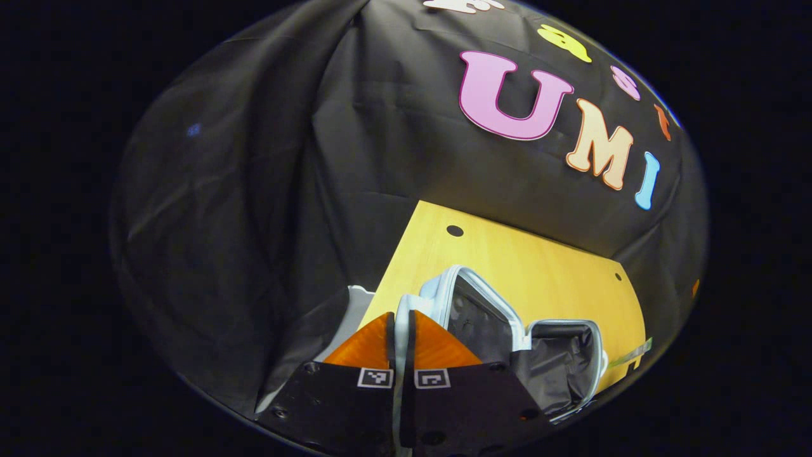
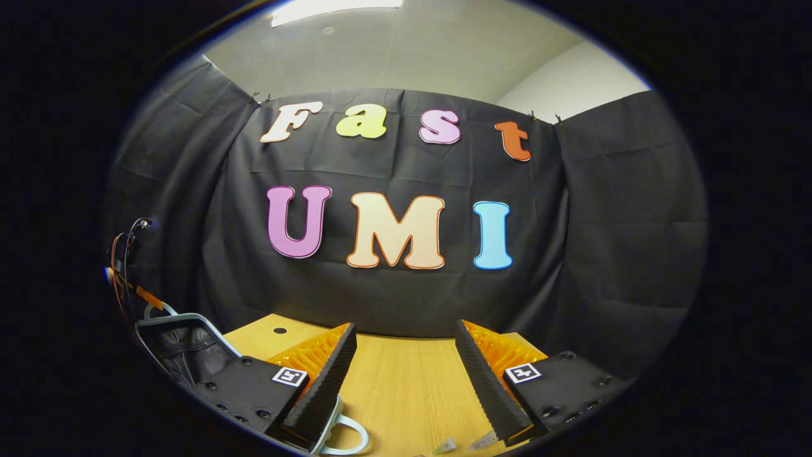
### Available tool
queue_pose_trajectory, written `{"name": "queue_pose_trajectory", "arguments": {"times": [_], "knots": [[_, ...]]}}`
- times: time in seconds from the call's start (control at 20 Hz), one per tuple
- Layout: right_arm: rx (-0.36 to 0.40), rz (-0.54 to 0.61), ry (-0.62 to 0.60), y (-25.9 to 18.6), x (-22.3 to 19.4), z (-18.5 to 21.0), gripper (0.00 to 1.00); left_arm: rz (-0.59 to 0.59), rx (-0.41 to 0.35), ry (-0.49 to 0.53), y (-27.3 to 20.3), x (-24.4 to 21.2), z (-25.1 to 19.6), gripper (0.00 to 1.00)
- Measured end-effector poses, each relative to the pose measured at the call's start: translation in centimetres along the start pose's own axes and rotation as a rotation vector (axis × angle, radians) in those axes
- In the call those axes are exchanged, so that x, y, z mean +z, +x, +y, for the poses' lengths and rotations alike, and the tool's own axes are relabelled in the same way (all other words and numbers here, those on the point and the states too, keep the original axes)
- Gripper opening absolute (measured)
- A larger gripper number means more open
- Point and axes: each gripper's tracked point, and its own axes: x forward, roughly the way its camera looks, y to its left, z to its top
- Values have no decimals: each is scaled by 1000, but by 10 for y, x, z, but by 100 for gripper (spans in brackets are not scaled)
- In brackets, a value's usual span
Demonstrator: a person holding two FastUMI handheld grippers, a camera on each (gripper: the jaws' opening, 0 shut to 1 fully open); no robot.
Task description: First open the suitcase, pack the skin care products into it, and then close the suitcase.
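Note:
In the left gripper view the pale blue suitcase lies open on the yellow wooden table, its dark lining showing in both halves. My left gripper is shut on the suitcase's pale rim, which runs edge-on between the two orange fingers. In the right gripper view my right gripper stands open above the table with nothing between its fingers. The suitcase's raised half is at the far left, and a pale loop like a handle lies under the left finger.
Two small pale items lie at the table's near edge in the right gripper view, too cut off to identify. Cables and an orange tag hang at the far left. Black cloth walls close in the table's back and sides.

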Motion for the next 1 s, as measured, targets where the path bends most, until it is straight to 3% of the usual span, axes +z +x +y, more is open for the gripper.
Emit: {"name": "queue_pose_trajectory", "arguments": {"times": [0.4, 0.5, 0.7, 0.75, 0.95, 1.0], "knots": [[-2, 23, -38, 1, -6, 5, 100, 96, 140, -14, 39, -43, 28, 0], [2, 32, -43, 2, -9, 6, 100, 93, 171, -37, 46, -49, 39, 3], [2, 26, -67, 2, -7, 7, 98, -6, 210, -49, 41, -34, 46, 19], [4, 17, -68, 3, -5, 7, 98, -29, 202, -55, 38, -28, 41, 26], [-11, -18, -35, 7, 3, 0, 100, -208, 176, -8, 12, 18, 8, 83], [-18, -30, -25, 8, 7, -4, 98, -265, 167, 0, 6, 32, -4, 90]]}}
